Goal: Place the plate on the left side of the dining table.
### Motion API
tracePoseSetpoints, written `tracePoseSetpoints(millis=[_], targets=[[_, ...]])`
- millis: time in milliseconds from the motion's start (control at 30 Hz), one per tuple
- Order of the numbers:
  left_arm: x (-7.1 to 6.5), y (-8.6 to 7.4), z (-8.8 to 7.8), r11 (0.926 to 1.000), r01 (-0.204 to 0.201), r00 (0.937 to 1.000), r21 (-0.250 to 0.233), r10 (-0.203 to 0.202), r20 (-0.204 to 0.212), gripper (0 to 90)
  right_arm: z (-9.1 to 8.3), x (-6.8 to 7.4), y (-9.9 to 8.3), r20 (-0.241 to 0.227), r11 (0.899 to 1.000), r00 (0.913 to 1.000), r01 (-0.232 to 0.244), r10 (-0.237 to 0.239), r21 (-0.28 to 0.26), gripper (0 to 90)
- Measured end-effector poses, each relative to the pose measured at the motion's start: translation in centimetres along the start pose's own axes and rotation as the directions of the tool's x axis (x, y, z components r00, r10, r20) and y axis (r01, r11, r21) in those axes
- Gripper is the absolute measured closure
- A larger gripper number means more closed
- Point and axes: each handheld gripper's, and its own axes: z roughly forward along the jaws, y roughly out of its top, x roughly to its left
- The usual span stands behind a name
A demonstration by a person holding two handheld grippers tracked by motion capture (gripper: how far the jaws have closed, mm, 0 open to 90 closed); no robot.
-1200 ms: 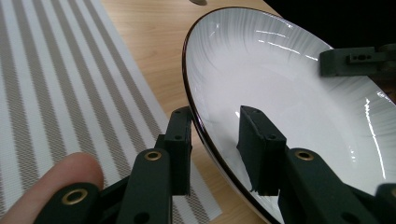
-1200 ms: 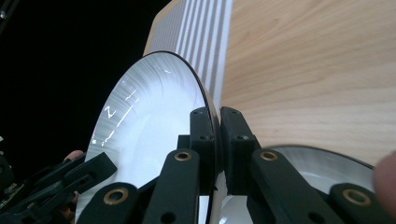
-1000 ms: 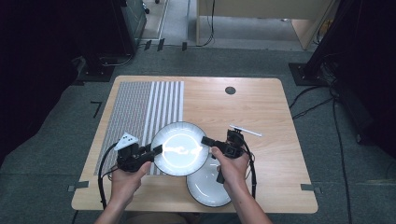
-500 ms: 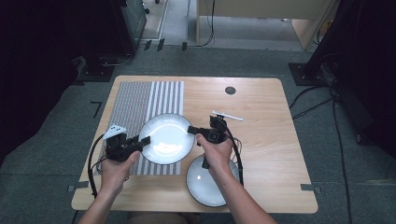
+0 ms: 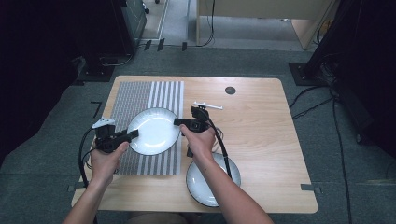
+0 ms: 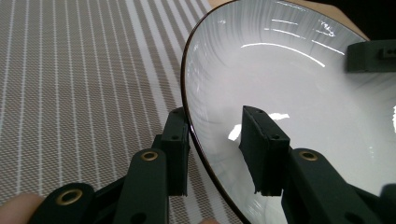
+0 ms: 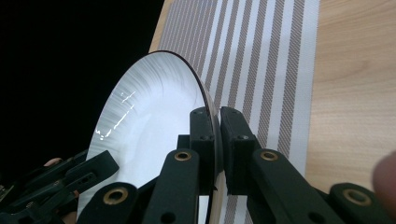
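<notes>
A white plate [image 5: 154, 131] with a thin dark rim lies over the striped placemat [image 5: 140, 93]. My right gripper [image 5: 177, 122] is shut on its right rim; in the right gripper view the two jaws [image 7: 217, 116] pinch the rim of the plate [image 7: 140, 121] edge-on. My left gripper [image 5: 134, 134] is at the plate's left rim. In the left gripper view its jaws [image 6: 217, 135] straddle the rim of the plate [image 6: 289, 84], the outer one against the underside and the inner one standing off from the rim with a gap.
A second white plate [image 5: 212, 179] sits on the wooden table [image 5: 261, 126] near the front edge, under the person's right forearm. A small white object [image 5: 208, 105] lies behind the right gripper. A dark round hole [image 5: 230, 90] is at the back.
Both grippers and the plate have moved left and away from the person, from above the second plate to over the striped placemat.
</notes>
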Motion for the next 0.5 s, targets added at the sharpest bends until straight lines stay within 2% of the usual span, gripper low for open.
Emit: tracePoseSetpoints(millis=[33, 133, 300, 333, 500], targets=[[0.0, 0.0, 0.0, 1.0000, 0.000, 1.0000, 0.000, 0.000, 0.000, 62.6, 0.4, 0.0, 0.1, 0.002, 1.000, 1.0000, 0.003, -0.003, 0.003, 85.0], [1.2, 0.4, 0.7, 0.9998, -0.004, 0.9989, 0.020, 0.005, -0.046, 62.3, 1.7, 0.3, 0.4, 0.012, 1.000, 0.9999, 0.010, -0.010, 0.010, 85.0], [2.5, 0.8, 1.2, 0.9998, 0.008, 0.9973, 0.019, -0.007, -0.074, 63.1, 3.4, 0.6, 0.8, 0.010, 1.000, 0.9998, 0.017, -0.017, 0.005, 84.9], [3.1, 1.1, 1.5, 0.9998, 0.008, 0.9956, 0.020, -0.006, -0.093, 63.3, 4.3, 0.7, 0.9, 0.008, 1.000, 0.9999, 0.015, -0.015, 0.002, 85.0], [4.4, 1.9, 2.5, 0.9993, 0.021, 0.9926, 0.032, -0.017, -0.121, 65.6, 6.9, 0.2, 1.4, 0.012, 1.000, 0.9996, -0.026, 0.026, 0.012, 85.2]])
